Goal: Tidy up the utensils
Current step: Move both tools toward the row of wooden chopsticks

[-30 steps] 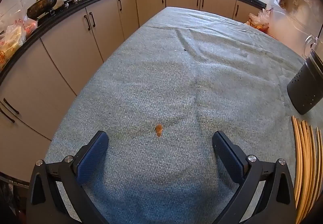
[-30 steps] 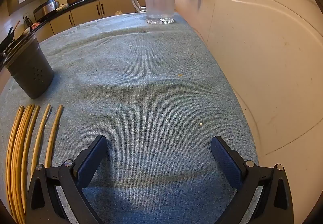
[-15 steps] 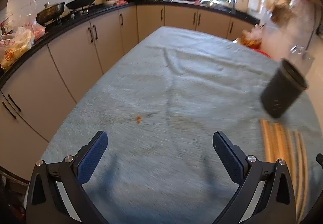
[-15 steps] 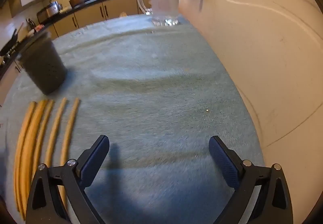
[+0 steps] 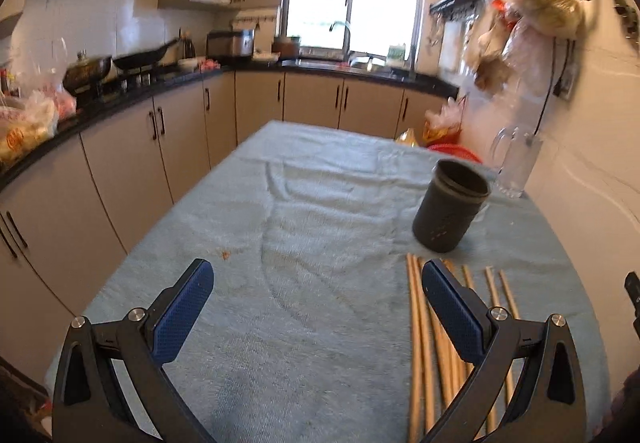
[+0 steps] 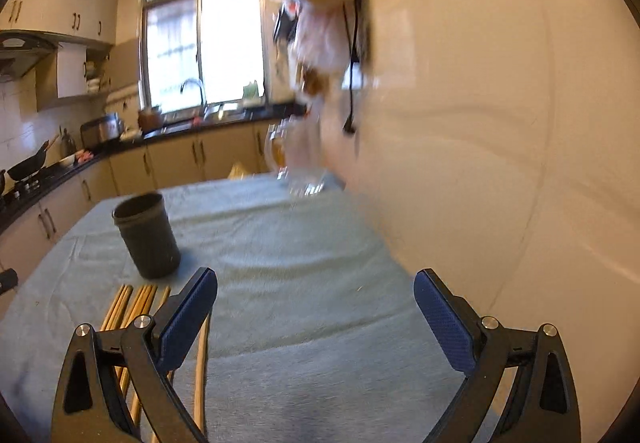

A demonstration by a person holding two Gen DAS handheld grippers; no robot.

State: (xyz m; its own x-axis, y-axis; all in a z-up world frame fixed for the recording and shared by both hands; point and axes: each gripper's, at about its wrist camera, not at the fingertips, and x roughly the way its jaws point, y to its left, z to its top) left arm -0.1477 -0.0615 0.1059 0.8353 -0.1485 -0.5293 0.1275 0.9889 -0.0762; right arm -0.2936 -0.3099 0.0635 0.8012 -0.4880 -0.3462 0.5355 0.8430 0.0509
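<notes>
Both the left hand-held gripper (image 5: pixel 318 283) and the right hand-held gripper (image 6: pixel 314 293) hover wide open, empty. Chopsticks (image 5: pixel 418 323) lie on the table (image 5: pixel 320 203), just near of the dark holder (image 5: pixel 450 217).

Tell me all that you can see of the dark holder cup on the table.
The holder cup is a dark grey round cup, matte, maybe plastic or metal. It has a stepped band at the rim and small holes low on its side. It stands upright and open on the blue-grey tablecloth, and no utensil sticks out above its rim. The chopsticks lie flat just in front of it. A clear glass mug stands behind it. No gripper touches it.
</notes>
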